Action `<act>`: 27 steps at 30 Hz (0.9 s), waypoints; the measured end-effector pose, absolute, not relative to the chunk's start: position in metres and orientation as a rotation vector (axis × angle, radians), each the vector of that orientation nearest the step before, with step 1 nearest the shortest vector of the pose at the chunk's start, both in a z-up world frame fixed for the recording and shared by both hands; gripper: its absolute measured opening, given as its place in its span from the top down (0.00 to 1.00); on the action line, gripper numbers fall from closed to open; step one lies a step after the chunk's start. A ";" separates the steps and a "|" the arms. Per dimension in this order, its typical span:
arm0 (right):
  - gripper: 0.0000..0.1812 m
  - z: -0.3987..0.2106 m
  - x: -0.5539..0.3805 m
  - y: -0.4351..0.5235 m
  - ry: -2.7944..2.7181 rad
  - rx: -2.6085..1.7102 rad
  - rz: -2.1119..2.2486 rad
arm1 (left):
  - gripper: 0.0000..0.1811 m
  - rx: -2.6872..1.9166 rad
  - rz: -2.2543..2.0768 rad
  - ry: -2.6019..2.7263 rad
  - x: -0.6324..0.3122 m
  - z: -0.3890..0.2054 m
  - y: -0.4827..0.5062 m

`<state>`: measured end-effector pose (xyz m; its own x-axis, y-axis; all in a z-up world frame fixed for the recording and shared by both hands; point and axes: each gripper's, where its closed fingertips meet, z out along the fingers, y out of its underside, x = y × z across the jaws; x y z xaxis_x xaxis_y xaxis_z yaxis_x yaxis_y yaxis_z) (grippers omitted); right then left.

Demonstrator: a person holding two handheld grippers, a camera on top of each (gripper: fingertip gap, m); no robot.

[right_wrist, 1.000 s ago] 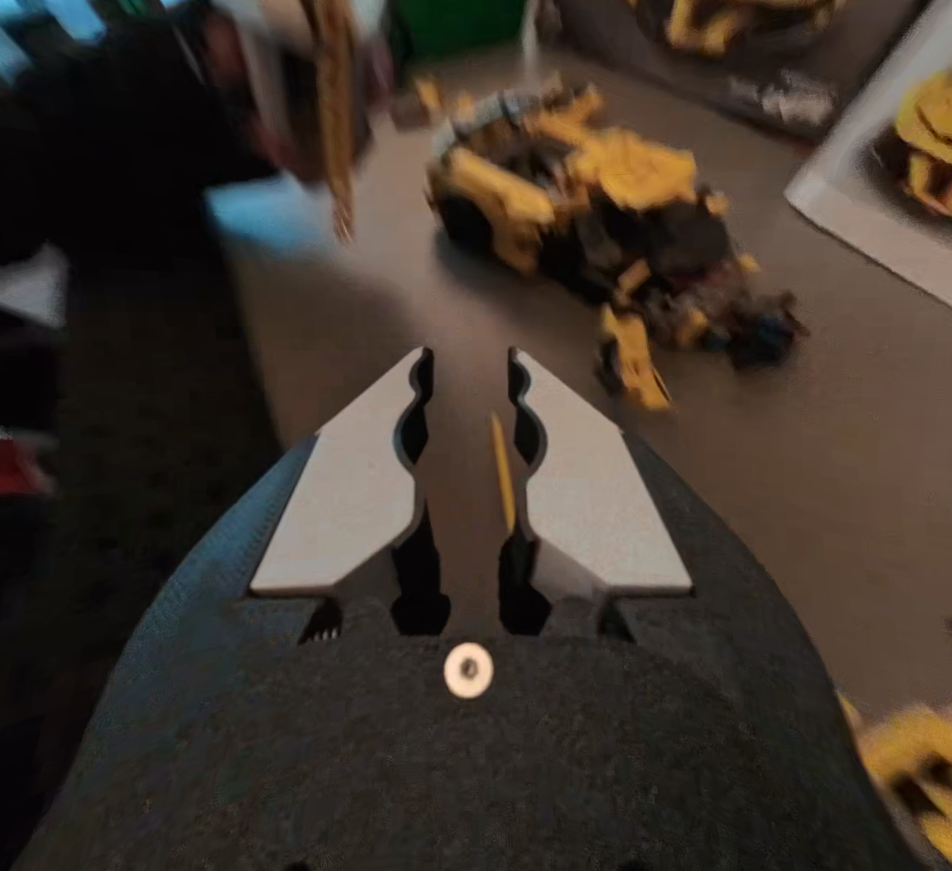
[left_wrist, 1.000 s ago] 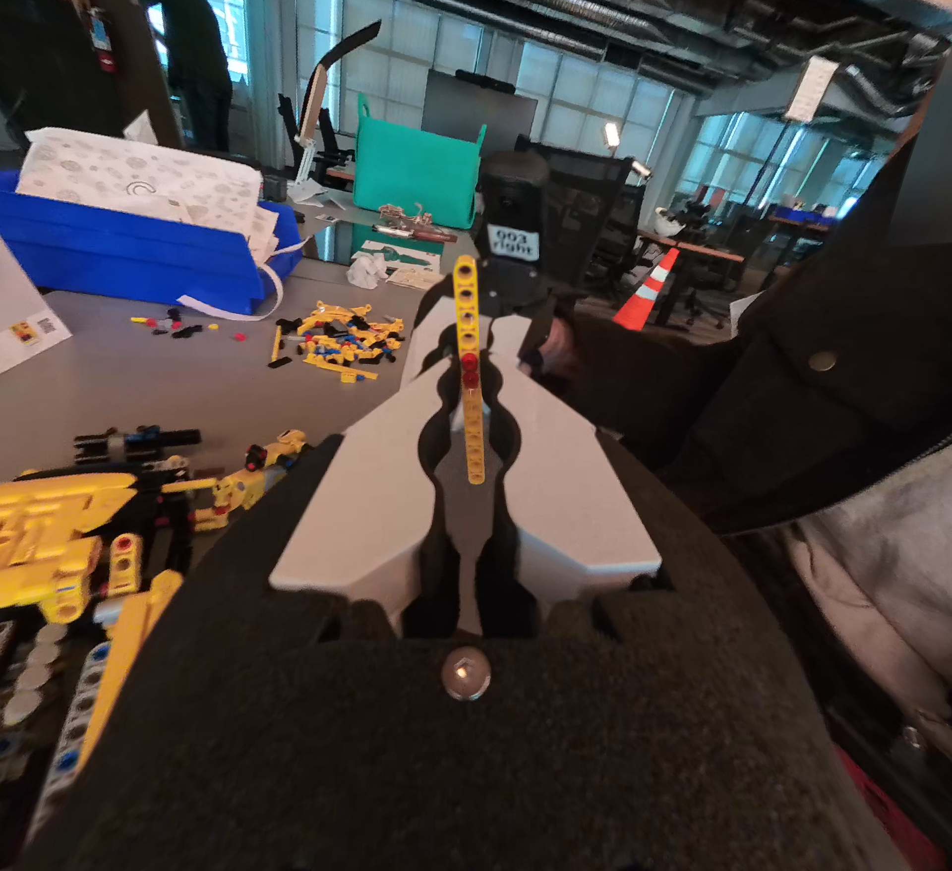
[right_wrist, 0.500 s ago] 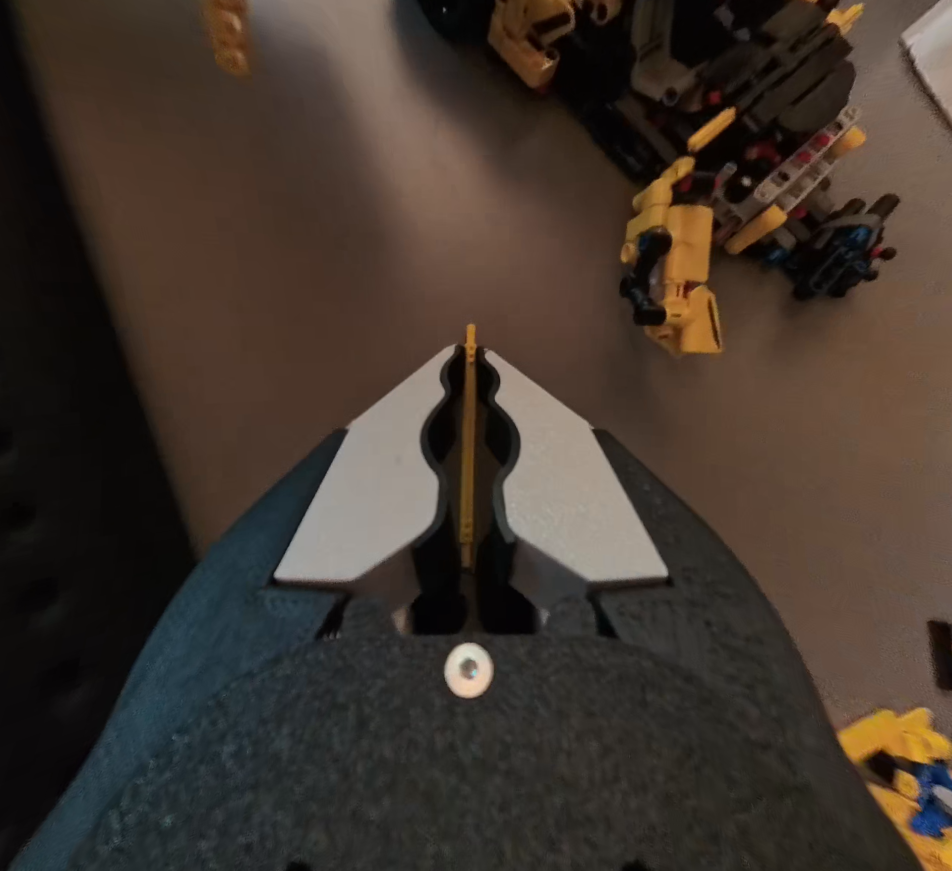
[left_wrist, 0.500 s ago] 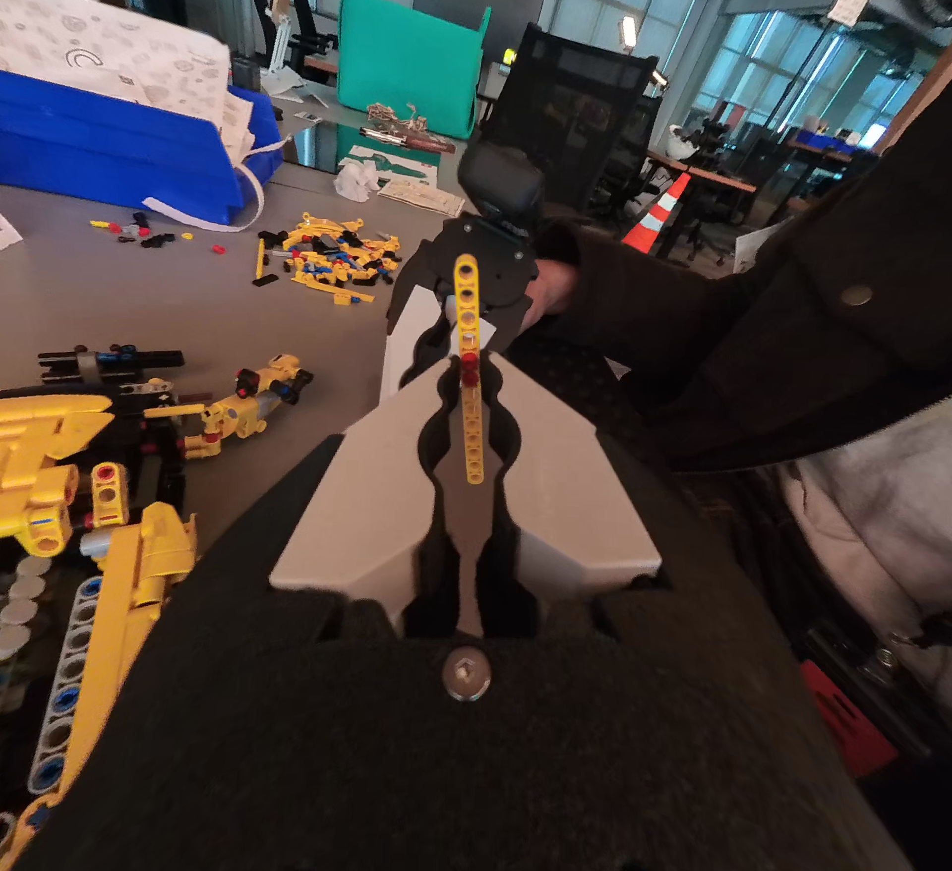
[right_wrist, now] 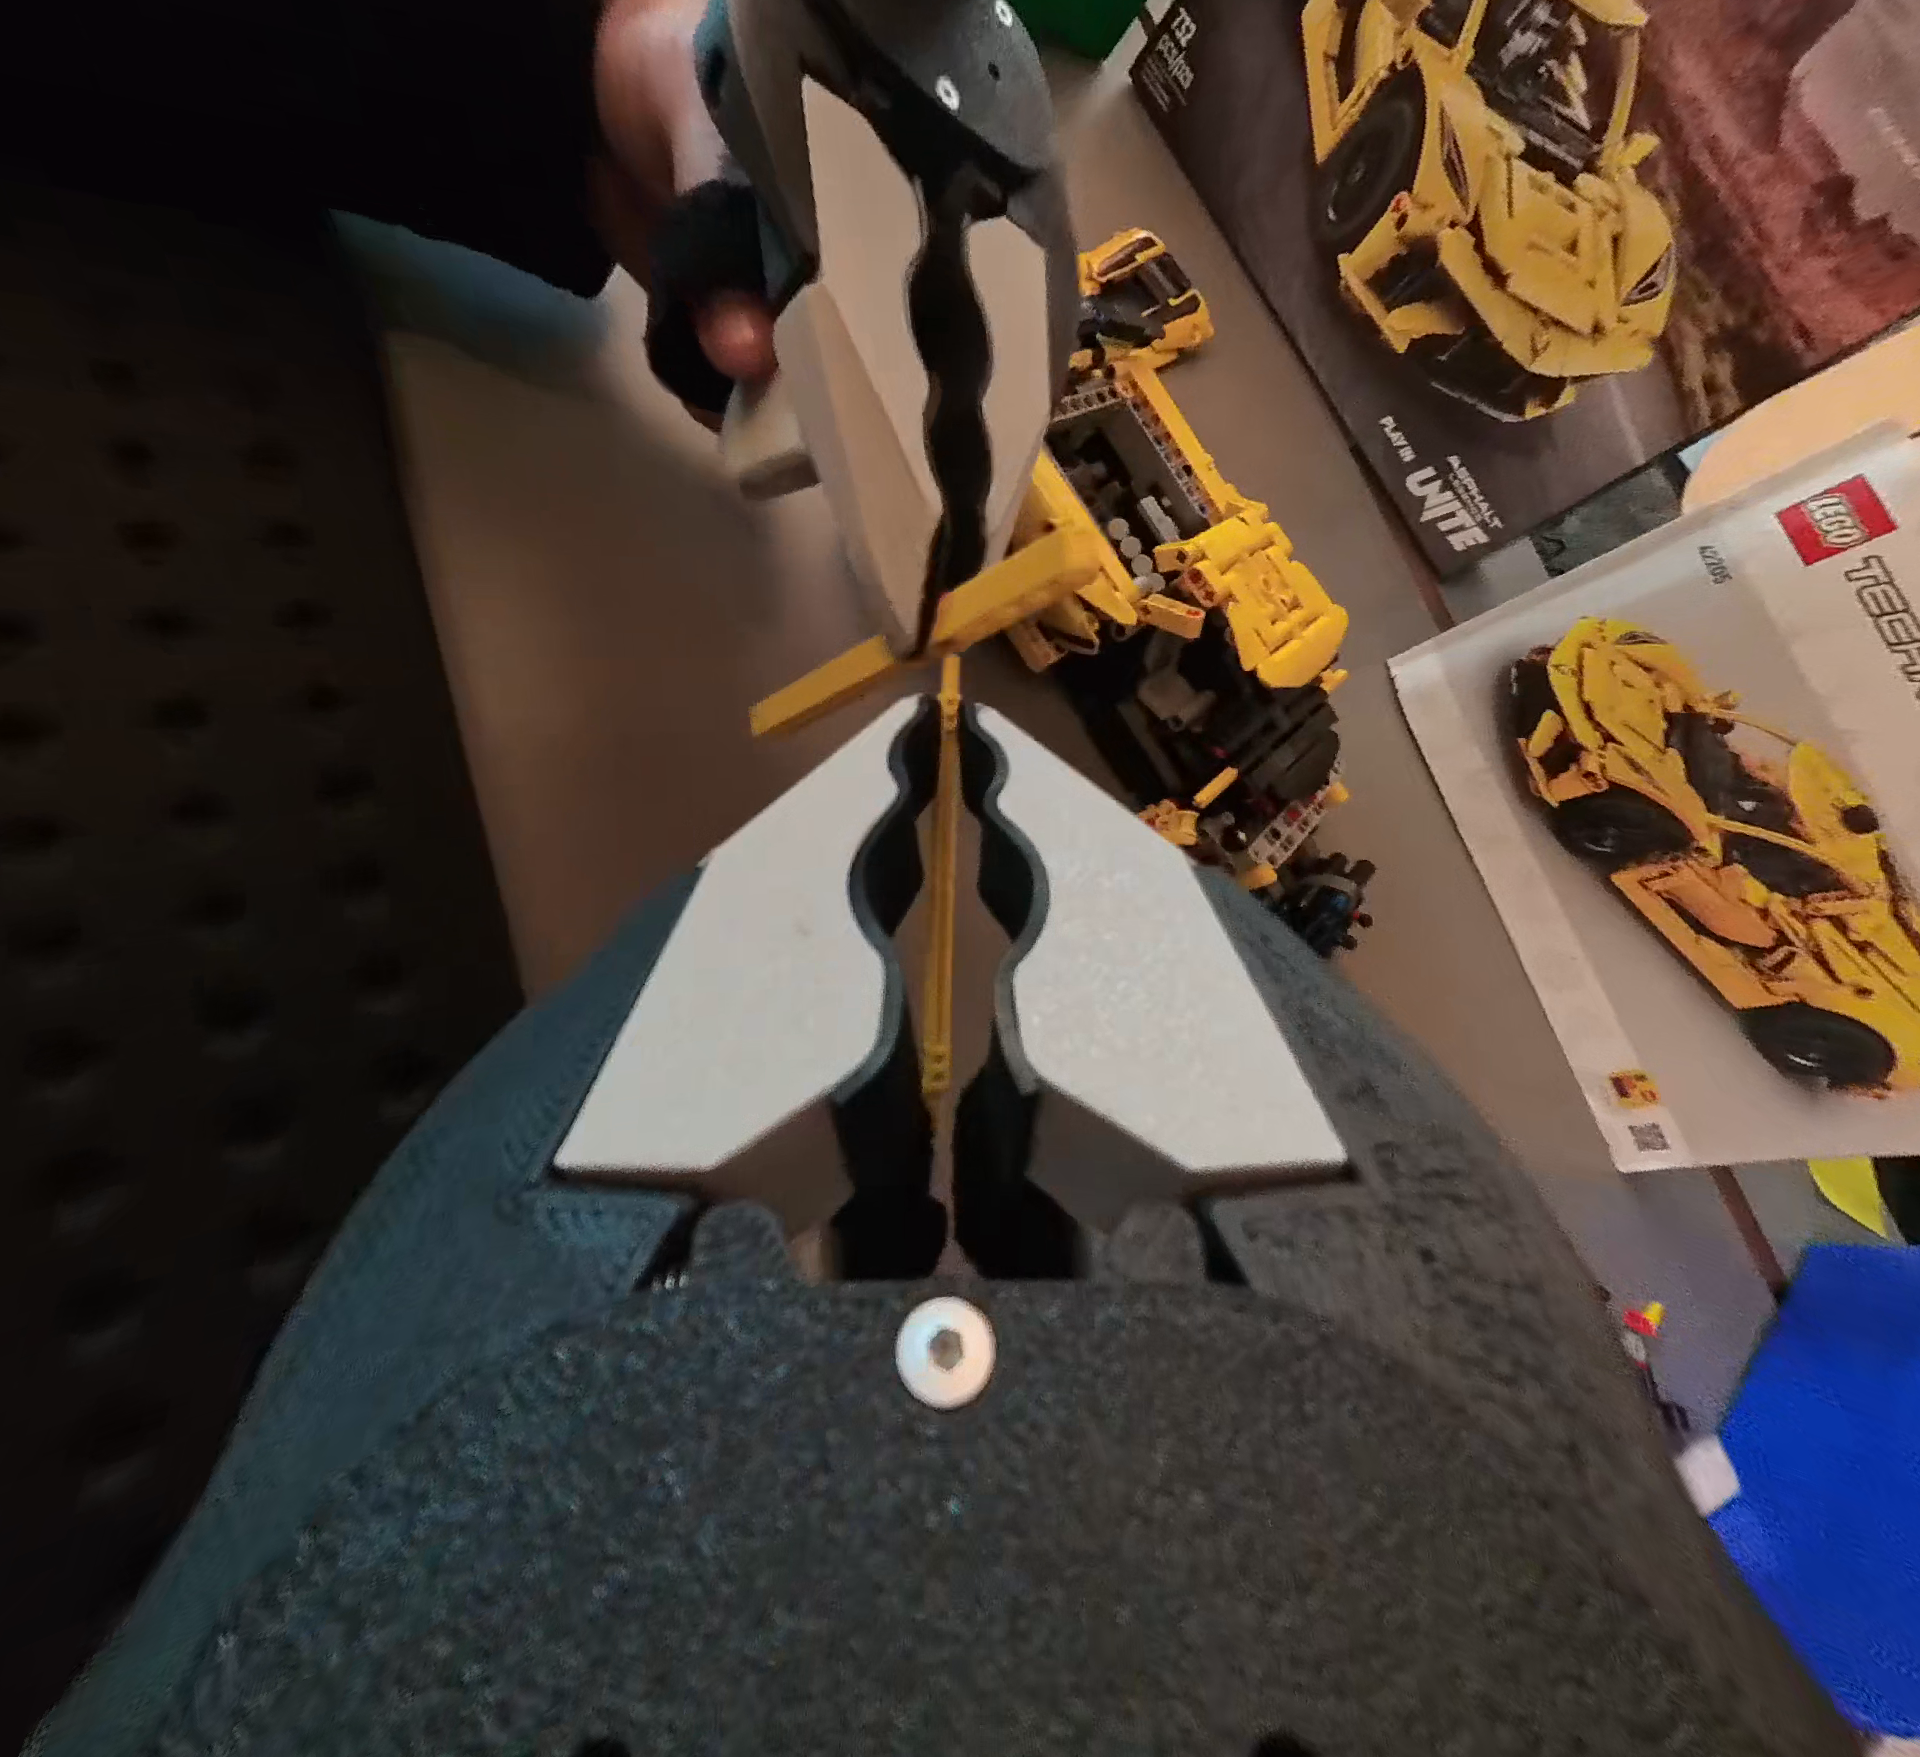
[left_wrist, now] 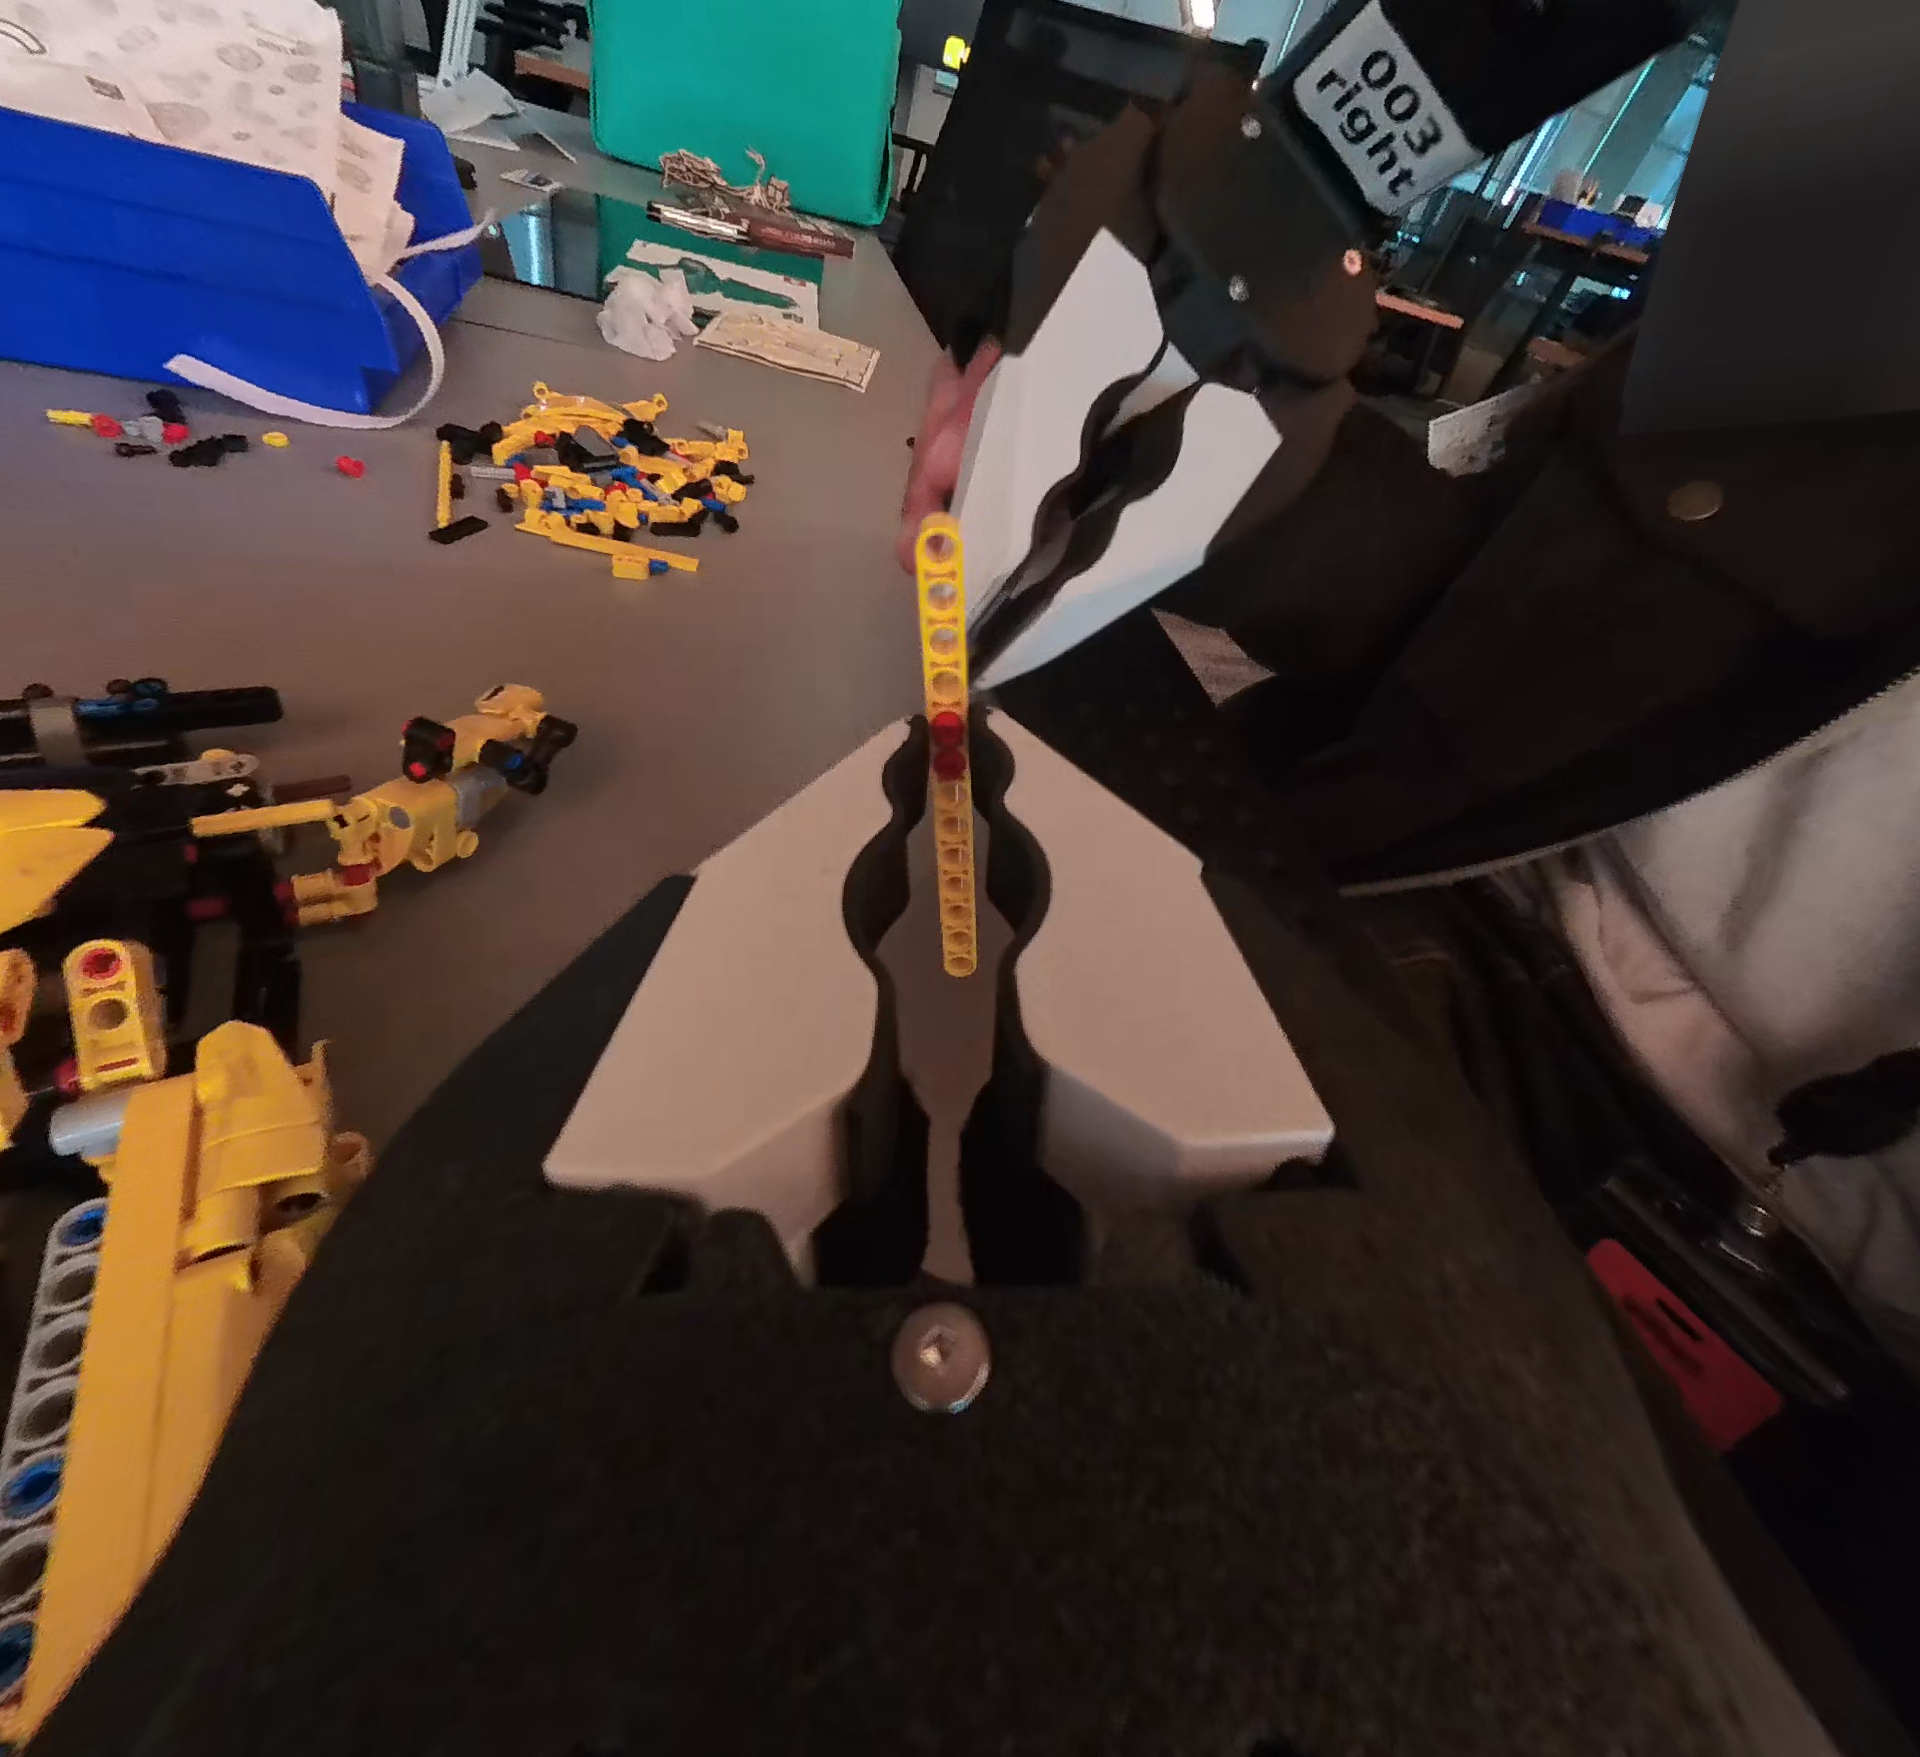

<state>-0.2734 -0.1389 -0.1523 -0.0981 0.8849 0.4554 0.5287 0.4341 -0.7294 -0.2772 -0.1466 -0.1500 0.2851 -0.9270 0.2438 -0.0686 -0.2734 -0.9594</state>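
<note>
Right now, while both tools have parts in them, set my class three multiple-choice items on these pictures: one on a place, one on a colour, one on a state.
1. Where does the loose brick pile lie?
A) on the floor
B) on the grey table
C) in a drawer

2. What colour are the pins in the yellow beam that the left tool holds?
A) blue
B) green
C) red

3. What state is the right tool in?
A) shut on a thin yellow rod
B) wide open and empty
C) shut on a wheel

Answers:
1. B, the pile rests on the tabletop.
2. C, two red pins sit in the beam's holes by the fingertips.
3. A, its jaws are closed with the rod running between them.
</note>
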 end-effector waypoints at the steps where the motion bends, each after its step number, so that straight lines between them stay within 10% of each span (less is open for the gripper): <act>1: 0.98 -0.152 -0.274 -0.138 -1.760 -1.218 0.481 | 0.96 -1.607 -1.128 0.946 -0.276 -0.152 -0.147; 27: 1.00 -0.199 -0.256 -0.114 -1.767 -1.488 0.635 | 0.96 -1.697 -0.990 0.917 -0.291 -0.157 -0.135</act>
<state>-0.2564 -0.1142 -0.1993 -0.0655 0.9745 0.2147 0.6147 0.2089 -0.7606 -0.2912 -0.1351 -0.1575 0.3949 -0.8946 0.2090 -0.1394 -0.2832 -0.9489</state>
